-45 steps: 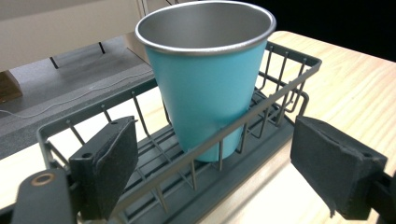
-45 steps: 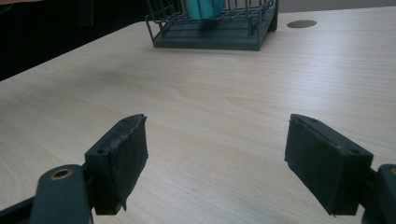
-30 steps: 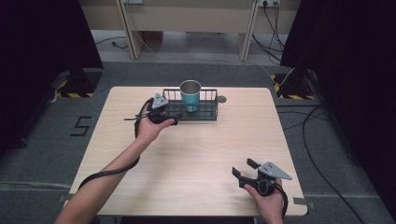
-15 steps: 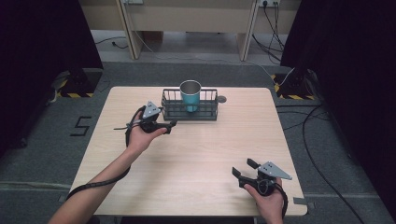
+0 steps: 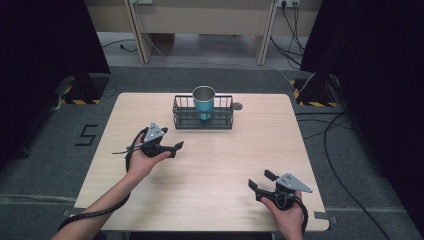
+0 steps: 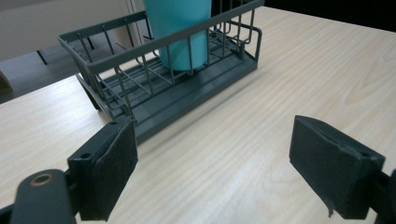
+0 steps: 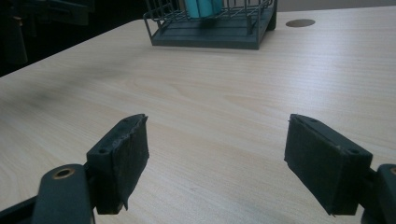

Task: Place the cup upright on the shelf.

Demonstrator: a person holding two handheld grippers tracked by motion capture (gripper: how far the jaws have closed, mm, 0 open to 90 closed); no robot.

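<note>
A teal cylindrical metal cup [image 5: 203, 101] is seen standing upright inside a dark grey wire basket [image 5: 187, 120] at the far middle of the pale wooden worktop [image 5: 220, 160]. The left hand-held gripper [image 5: 172, 148] is held left of centre, near the basket but apart from it, its jaws spread wide with nothing between them. In the left gripper view the cup's lower wall [image 6: 180, 30] is shown behind the basket's bars. The right hand-held gripper [image 5: 261, 184] is held at the near right, well apart from the basket, jaws likewise wide apart and empty.
</note>
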